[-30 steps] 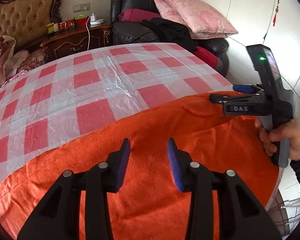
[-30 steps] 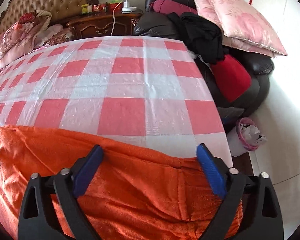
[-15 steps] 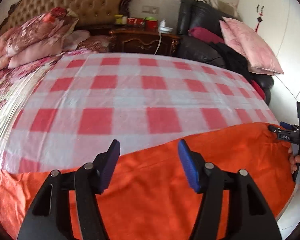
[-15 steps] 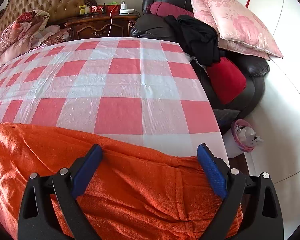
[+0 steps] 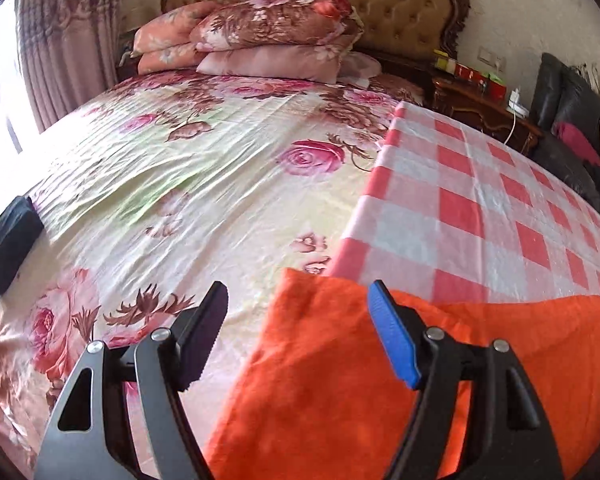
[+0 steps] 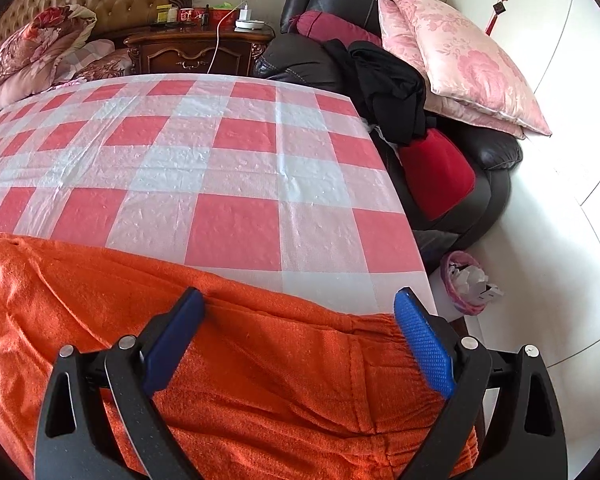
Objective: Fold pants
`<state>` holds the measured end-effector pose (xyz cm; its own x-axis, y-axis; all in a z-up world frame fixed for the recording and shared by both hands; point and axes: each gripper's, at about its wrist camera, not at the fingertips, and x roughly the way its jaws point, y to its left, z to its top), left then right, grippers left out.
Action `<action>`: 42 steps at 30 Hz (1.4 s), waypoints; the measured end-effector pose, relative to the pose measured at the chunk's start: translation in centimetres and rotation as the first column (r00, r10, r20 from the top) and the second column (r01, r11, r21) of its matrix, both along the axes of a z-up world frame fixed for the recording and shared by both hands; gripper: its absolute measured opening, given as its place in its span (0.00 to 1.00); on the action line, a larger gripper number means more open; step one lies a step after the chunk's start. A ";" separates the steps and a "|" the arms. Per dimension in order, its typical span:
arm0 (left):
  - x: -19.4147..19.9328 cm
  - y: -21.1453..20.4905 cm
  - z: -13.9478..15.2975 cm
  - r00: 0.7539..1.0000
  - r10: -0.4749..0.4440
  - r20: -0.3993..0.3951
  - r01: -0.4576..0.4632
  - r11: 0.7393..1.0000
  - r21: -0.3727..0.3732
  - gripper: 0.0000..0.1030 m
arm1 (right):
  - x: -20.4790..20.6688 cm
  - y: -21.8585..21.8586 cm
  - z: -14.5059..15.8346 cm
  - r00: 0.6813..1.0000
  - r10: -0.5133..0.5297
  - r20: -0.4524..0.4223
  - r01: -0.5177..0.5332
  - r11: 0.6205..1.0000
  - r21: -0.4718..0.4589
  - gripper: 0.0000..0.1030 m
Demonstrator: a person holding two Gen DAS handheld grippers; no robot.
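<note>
Orange pants (image 6: 260,380): thick cloth, fuzzy matt nap, stitched seams, under both grippers.
Checked cover (image 6: 220,184): thin red-and-white sheet, plastic-looking, crinkled, faint sheen, ahead of the right gripper (image 6: 296,336).
Floral bedsheet (image 5: 172,184): smooth cloth, satin gloss, fine creases, ahead and left of the left gripper (image 5: 298,332).
Gripper frames: black matt plastic with bright metal rivets; blue pads (image 6: 424,348) finely textured, rubbery.
Headboard (image 5: 380,0): tan tufted upholstery, soft sheen, dark carved wood rim, far ahead.
Nightstand (image 6: 196,48): dark carved wood, polished.
Armchair (image 6: 496,152): black leather, glossy, right of the right gripper.
Pink pillow (image 6: 472,64): satin, patterned, shiny.
Black garment (image 6: 384,92): matt cloth.
</note>
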<state>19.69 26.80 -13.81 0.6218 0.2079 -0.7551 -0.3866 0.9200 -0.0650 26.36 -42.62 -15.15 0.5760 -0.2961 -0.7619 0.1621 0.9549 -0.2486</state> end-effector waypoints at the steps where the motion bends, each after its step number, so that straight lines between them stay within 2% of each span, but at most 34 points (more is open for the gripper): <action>1: -0.8 1.7 -0.2 1.000 0.006 0.005 -0.006 0.999 -0.049 0.69 | 0.0 0.0 0.0 1.000 0.000 0.001 0.000 1.000 -0.004 0.89; 3: -1.8 3.8 -0.6 1.000 0.005 0.012 -0.004 0.992 -0.126 0.66 | 0.0 0.0 0.0 1.000 0.000 0.001 0.000 1.000 -0.002 0.89; 7: -1.4 4.7 -1.6 0.995 -0.095 -0.008 0.093 0.986 -0.136 0.59 | 0.0 0.1 0.0 1.000 0.000 0.001 0.000 1.000 -0.014 0.89; 10: 0.9 4.4 -2.9 0.978 -0.211 0.002 0.203 0.941 -0.270 0.59 | -0.1 0.4 0.0 1.000 -0.003 0.002 0.003 0.999 -0.039 0.89; 12: 2.2 4.5 -4.3 0.965 -0.259 -0.036 0.234 0.917 -0.324 0.61 | -0.1 0.5 0.0 1.000 -0.005 0.002 0.005 0.999 -0.045 0.89; 13: 2.5 4.6 -4.5 0.960 -0.280 -0.016 0.255 0.896 -0.364 0.55 | -0.1 0.4 0.0 1.000 -0.007 0.002 0.007 0.999 -0.045 0.89; 14: 2.7 5.0 -4.8 0.950 -0.312 0.011 0.286 0.855 -0.432 0.38 | -0.1 0.4 0.0 1.000 -0.009 0.002 0.009 0.999 -0.046 0.89; 15: 2.7 5.3 -4.8 0.943 -0.331 0.035 0.308 0.829 -0.467 0.29 | -0.1 0.5 0.0 1.000 -0.011 0.002 0.011 0.999 -0.047 0.89; 16: 2.7 5.3 -4.6 0.937 -0.347 0.044 0.327 0.824 -0.463 0.19 | -0.2 0.5 0.0 1.000 -0.014 0.003 0.014 0.999 -0.051 0.89; 20: 3.5 4.2 -3.6 0.904 -0.427 0.006 0.396 0.832 -0.389 0.13 | -0.7 0.9 0.0 0.999 -0.042 0.012 0.043 0.994 -0.102 0.89; 24: 6.1 3.7 -2.8 0.887 -0.461 -0.024 0.429 0.842 -0.327 0.13 | -1.4 1.5 -0.1 0.995 -0.098 0.027 0.102 0.975 -0.196 0.89; 28: 9.6 2.1 -2.5 0.873 -0.484 -0.064 0.452 0.851 -0.268 0.13 | -2.1 1.5 -0.3 0.980 -0.197 0.032 0.198 0.944 -0.264 0.89; 30: 10.7 1.9 -2.4 0.879 -0.470 -0.080 0.441 0.864 -0.243 0.23 | -2.3 1.5 -0.3 0.977 -0.211 0.035 0.213 0.937 -0.277 0.89; 31: 10.9 2.1 -2.2 0.898 -0.431 -0.093 0.405 0.890 -0.209 0.37 | -2.2 1.4 -0.3 0.978 -0.204 0.037 0.206 0.938 -0.280 0.89; 32: 10.8 2.3 -1.9 0.912 -0.398 -0.097 0.377 0.908 -0.183 0.45 | -2.1 1.3 -0.2 0.981 -0.191 0.041 0.195 0.942 -0.274 0.89; 34: 9.6 2.5 -0.5 0.928 -0.369 -0.046 0.359 0.921 -0.155 0.45 | -2.1 0.6 0.1 0.983 -0.176 0.053 0.184 0.955 -0.234 0.89; 36: 7.7 1.2 1.4 0.933 -0.358 -0.016 0.357 0.933 -0.038 0.46 | -2.4 -0.9 0.6 0.975 -0.209 0.079 0.220 0.958 -0.183 0.89; 37: 6.3 -0.1 2.2 0.933 -0.361 0.012 0.360 0.933 0.014 0.50 | -2.4 -1.5 0.6 0.972 -0.223 0.077 0.232 0.960 -0.154 0.89; 38: 4.9 -1.4 2.7 0.929 -0.369 0.042 0.368 0.929 0.035 0.60 | -2.4 -2.2 0.5 0.970 -0.236 0.065 0.242 0.963 -0.115 0.89; 39: 3.7 -2.9 3.0 0.921 -0.384 0.058 0.382 0.923 0.045 0.63 | -2.4 -3.0 0.3 0.967 -0.248 0.052 0.252 0.965 -0.075 0.89; 42: 0.1 -9.3 2.2 0.882 -0.471 0.034 0.464 0.878 0.117 0.65 | -2.4 -4.9 0.7 0.960 -0.269 0.076 0.269 0.963 0.009 0.89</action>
<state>19.81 17.49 -11.62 0.7087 -0.0441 -0.7041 0.0919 0.9953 0.0302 23.94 -47.51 -14.43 0.5306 -0.4492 -0.7188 0.4317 0.8730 -0.2270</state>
